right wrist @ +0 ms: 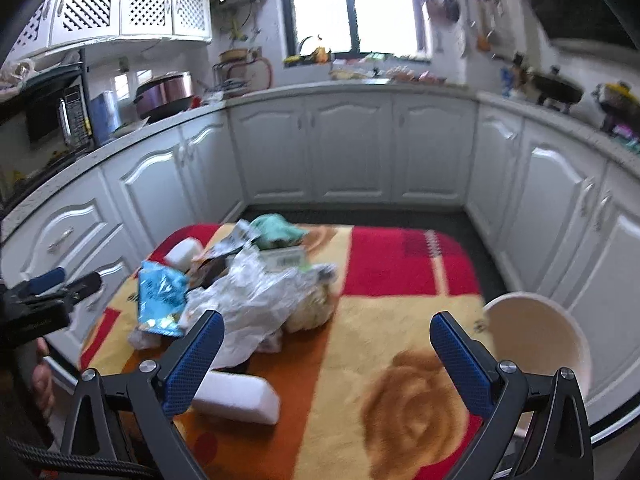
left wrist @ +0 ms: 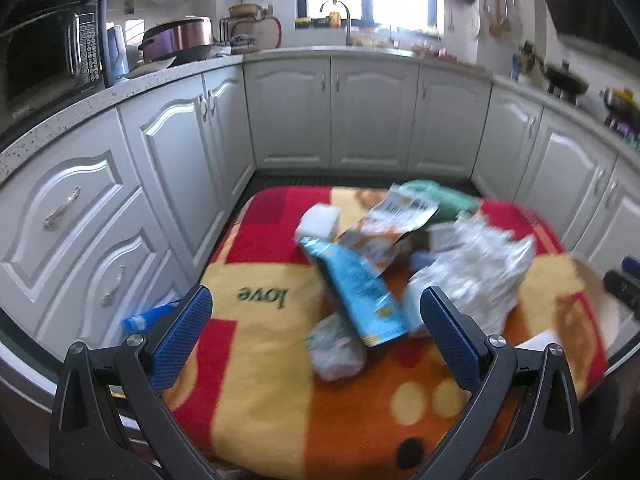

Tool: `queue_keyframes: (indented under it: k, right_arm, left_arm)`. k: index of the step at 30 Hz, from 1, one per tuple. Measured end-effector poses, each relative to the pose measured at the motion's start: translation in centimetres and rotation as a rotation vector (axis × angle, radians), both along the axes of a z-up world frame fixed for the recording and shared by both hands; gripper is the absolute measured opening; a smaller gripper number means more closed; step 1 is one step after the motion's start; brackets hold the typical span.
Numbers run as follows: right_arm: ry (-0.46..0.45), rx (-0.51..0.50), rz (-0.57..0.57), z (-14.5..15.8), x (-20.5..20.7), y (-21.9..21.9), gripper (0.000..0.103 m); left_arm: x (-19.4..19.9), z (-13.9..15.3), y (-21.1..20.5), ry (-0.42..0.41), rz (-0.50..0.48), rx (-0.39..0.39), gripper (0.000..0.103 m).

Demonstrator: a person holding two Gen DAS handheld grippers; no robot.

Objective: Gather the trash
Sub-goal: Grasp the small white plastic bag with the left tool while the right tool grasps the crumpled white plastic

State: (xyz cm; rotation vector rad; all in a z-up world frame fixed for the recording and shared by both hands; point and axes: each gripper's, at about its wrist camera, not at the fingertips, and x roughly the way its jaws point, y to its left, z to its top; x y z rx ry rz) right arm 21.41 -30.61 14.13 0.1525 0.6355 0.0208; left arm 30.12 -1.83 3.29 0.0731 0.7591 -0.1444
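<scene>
Two wide-spread grippers, left gripper point(left wrist: 316, 312), right gripper point(right wrist: 326, 338); one bowl point(right wrist: 538, 336).

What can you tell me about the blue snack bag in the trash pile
The blue snack bag is a long, flattened packet of shiny foil-like plastic, light blue with blurred print and a silvery inside at its torn end. It lies tilted on the pile, resting over a crumpled white wrapper and under an orange packet, on the blanket. Neither gripper touches it.

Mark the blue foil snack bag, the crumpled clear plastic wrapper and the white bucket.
Blue foil snack bag point(left wrist: 360, 292), left wrist view, middle of bag.
Crumpled clear plastic wrapper point(right wrist: 260, 296), right wrist view, centre.
White bucket point(right wrist: 540, 336), right wrist view, inner wall.
</scene>
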Motion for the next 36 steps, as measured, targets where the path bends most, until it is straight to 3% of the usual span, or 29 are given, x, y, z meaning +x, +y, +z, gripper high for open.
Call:
queue_keyframes:
  k: [6, 10, 15, 19, 21, 22, 23, 27, 32, 36]
  right_arm:
    - [0.075, -0.004, 0.078, -2.4, 2.7, 1.3, 0.083]
    - [0.119, 0.028, 0.131, -3.6, 5.2, 1.6, 0.077]
    - [0.152, 0.05, 0.189, -4.2, 8.1, 2.7, 0.076]
    - [0.192, 0.048, 0.254, -5.2, 10.9, 4.1, 0.073]
    - [0.215, 0.041, 0.294, -5.8, 11.8, 4.9, 0.048]
    - [0.231, 0.025, 0.305, -6.2, 12.2, 5.2, 0.043]
    - [0.232, 0.023, 0.308, -6.3, 12.3, 5.3, 0.04]
    - [0.193, 0.129, 0.339, -5.4, 11.5, 4.3, 0.019]
    - [0.119, 0.275, 0.351, -2.5, 9.7, 1.8, 0.017]
    - [0.095, 0.265, 0.337, -1.3, 9.0, 1.8, 0.017]
  left_arm:
    - [0.7, -1.1, 0.8, 0.104, -0.071, -0.031, 0.102]
    - [1.0, -1.8, 0.3, 0.144, -0.105, 0.0, 0.094]
    - [2.2, -2.2, -0.2, 0.149, -0.114, 0.032, 0.09]
    - [3.3, -2.4, -0.4, 0.193, -0.143, -0.004, 0.067]
    - [3.8, -2.8, -0.5, 0.22, -0.15, -0.01, 0.049]
    - [3.9, -2.9, -0.5, 0.229, -0.156, -0.016, 0.034]
    - [3.9, -3.0, -0.5, 0.239, -0.161, -0.024, 0.028]
    - [3.0, -1.5, 0.2, 0.232, -0.178, -0.068, 0.018]
    - [1.3, 1.5, 1.4, 0.182, -0.175, -0.097, 0.015]
    - [0.4, 3.3, 1.9, 0.156, -0.163, -0.107, 0.014]
